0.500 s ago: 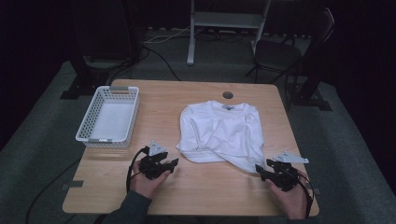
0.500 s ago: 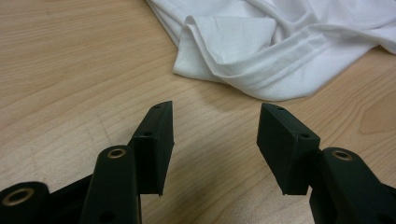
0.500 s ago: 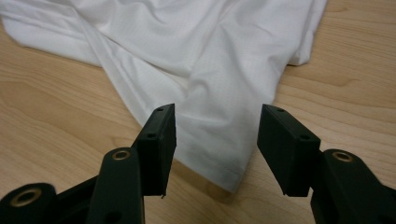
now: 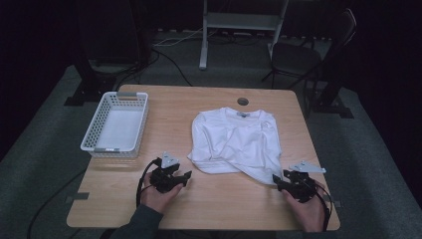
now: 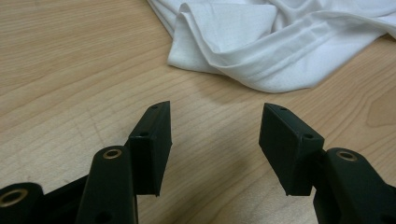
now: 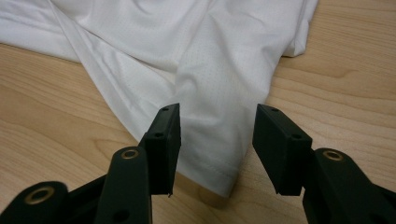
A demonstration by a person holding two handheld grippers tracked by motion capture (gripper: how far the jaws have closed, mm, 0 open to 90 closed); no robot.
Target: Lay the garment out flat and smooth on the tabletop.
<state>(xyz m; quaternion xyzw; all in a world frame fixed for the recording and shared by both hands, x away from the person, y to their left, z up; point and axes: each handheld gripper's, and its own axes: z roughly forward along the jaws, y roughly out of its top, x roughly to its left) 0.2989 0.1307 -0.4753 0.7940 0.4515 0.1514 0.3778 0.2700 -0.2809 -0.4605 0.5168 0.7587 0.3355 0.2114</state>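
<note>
White shirt [image 4: 236, 142] rumpled on table [image 4: 209, 209], hand-held grippers apart

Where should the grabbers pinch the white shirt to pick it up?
Probably at its two near corners. The shirt lies crumpled but flat, so only its edges give the jaws something to pinch. The open right gripper already has a hemmed tip between its jaws; it can come in low from the near side. The open left gripper faces the near left folded corner, with bare table between.

Dim lab or studio: lone wooden table [image 4: 209, 209], dark carpet floor, equipment stands [image 4: 234, 30], cables, folding chair [image 4: 298, 57].
</note>
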